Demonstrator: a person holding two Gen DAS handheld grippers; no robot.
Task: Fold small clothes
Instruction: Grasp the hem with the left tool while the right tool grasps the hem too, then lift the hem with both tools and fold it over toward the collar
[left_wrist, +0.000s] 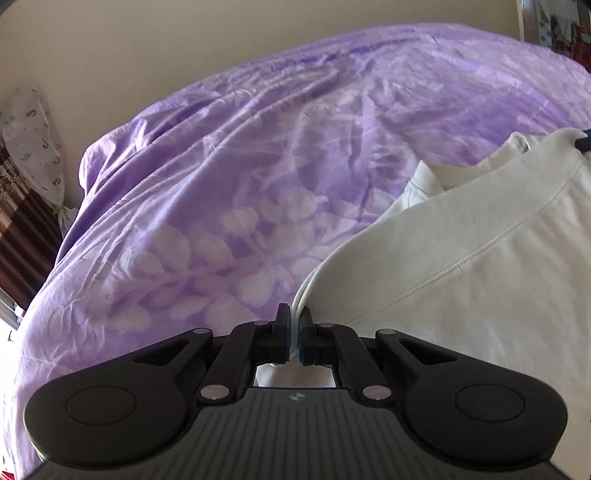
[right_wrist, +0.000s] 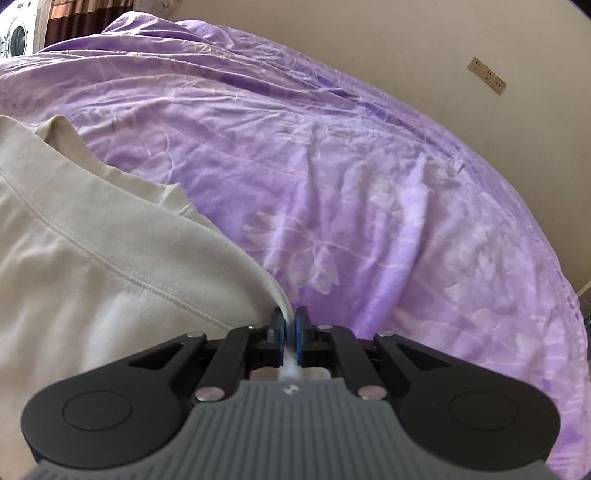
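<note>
We hold a cream garment (left_wrist: 480, 236) by two edges over a bed: the left gripper (left_wrist: 294, 325) has its jaws closed on the folded edge at one side, the right gripper (right_wrist: 290, 325) has its jaws pinched on the edge at the other, white fabric squeezed between the blue pads. The cloth spreads between us, its far part lying on the purple sheet (left_wrist: 258, 166), a stitched hem running across it.

The risk, as we judge it, is in the thin bite. Each grip takes only the rim of the fabric, so a pull to one side could slip an edge free and spoil the fold. Uneven lowering could leave the layers skewed, and the bunched sleeve at the far end may be trapped under the fold.

The sheet is rumpled and soft, with a pale flower print; its ridges could drag the cloth. Beyond it stand a plain beige wall (right_wrist: 406, 44) with a socket (right_wrist: 486, 75), a brown curtain (left_wrist: 22, 236) and a washing machine (right_wrist: 16, 35).
</note>
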